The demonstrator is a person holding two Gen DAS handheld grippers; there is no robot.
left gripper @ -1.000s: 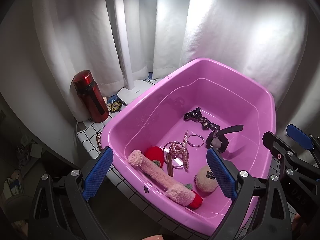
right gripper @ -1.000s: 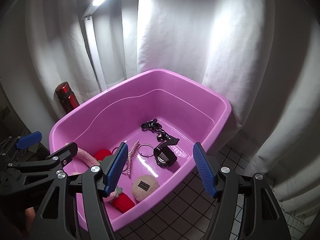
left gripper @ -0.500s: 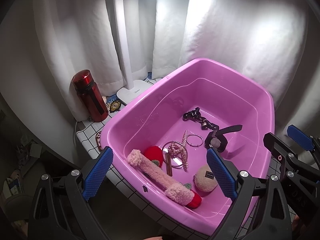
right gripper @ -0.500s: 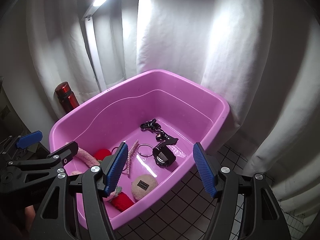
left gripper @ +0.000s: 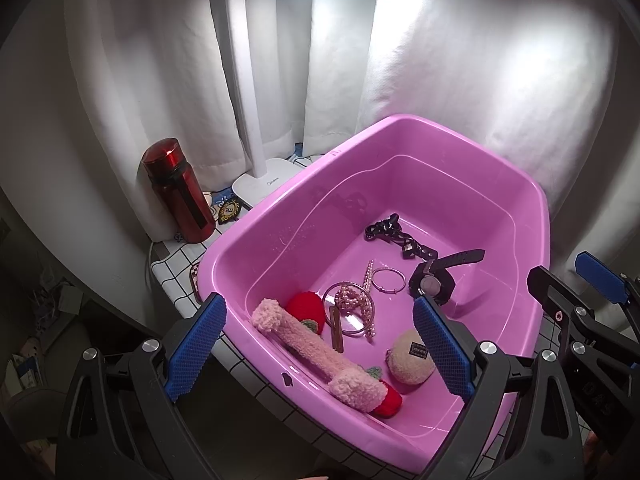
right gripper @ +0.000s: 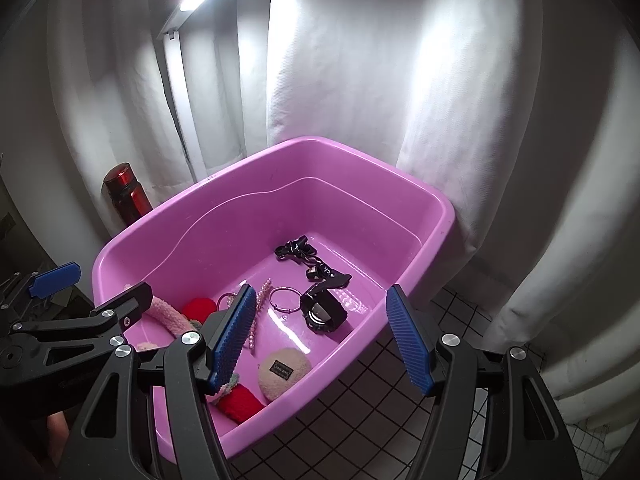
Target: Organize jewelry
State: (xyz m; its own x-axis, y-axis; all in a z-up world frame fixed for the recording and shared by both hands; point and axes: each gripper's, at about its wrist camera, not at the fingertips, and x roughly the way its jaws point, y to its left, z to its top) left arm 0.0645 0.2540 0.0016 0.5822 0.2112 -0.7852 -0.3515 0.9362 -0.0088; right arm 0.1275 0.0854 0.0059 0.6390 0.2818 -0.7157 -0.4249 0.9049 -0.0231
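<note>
Jewelry lies scattered on the floor of the pink tub: pearl strand at centre, thin silver bangle just beside it at three o'clock, black watch further right. Both grippers hover spread wide and empty, left gripper at the near rim, right gripper over the watch. I'd judge the pearls light, limp and slippery, so pinch a bunched clump; the stiff watch takes a grip across its strap.
</note>
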